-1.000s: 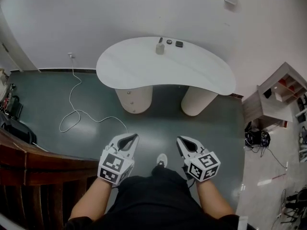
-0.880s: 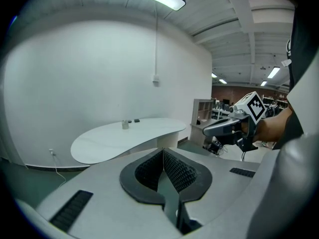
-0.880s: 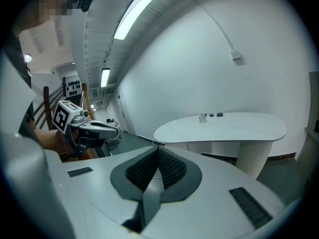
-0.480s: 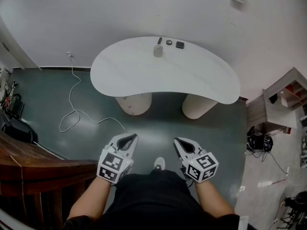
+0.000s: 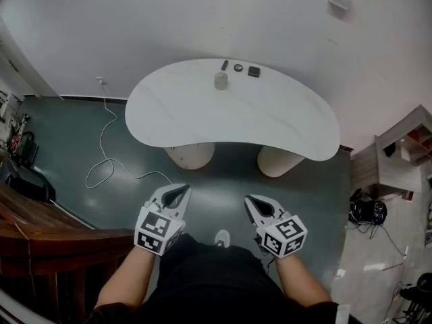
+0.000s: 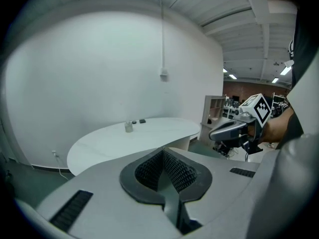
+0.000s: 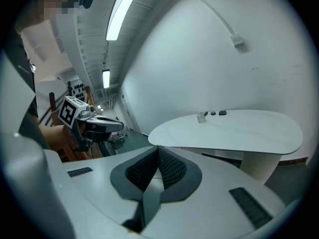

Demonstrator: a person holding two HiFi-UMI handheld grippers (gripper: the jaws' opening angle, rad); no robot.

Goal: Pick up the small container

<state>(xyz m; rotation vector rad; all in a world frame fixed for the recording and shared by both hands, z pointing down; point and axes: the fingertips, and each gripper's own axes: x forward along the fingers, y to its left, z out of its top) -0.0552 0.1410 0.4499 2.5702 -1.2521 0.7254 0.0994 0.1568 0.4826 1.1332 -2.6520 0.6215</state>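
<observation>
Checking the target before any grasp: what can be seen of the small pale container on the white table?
The small pale cylindrical container stands upright on the white kidney-shaped table, near its far edge by the wall. It looks greyish; lid and material are too small to tell. Three small dark objects lie just behind it, apart. Only the tabletop touches it. The left tongs and right tongs, both shut and empty, are far off near the person.

Smooth matt white table [image 5: 270,120]; glossy, reflective grey-green floor [image 5: 67,133].
</observation>
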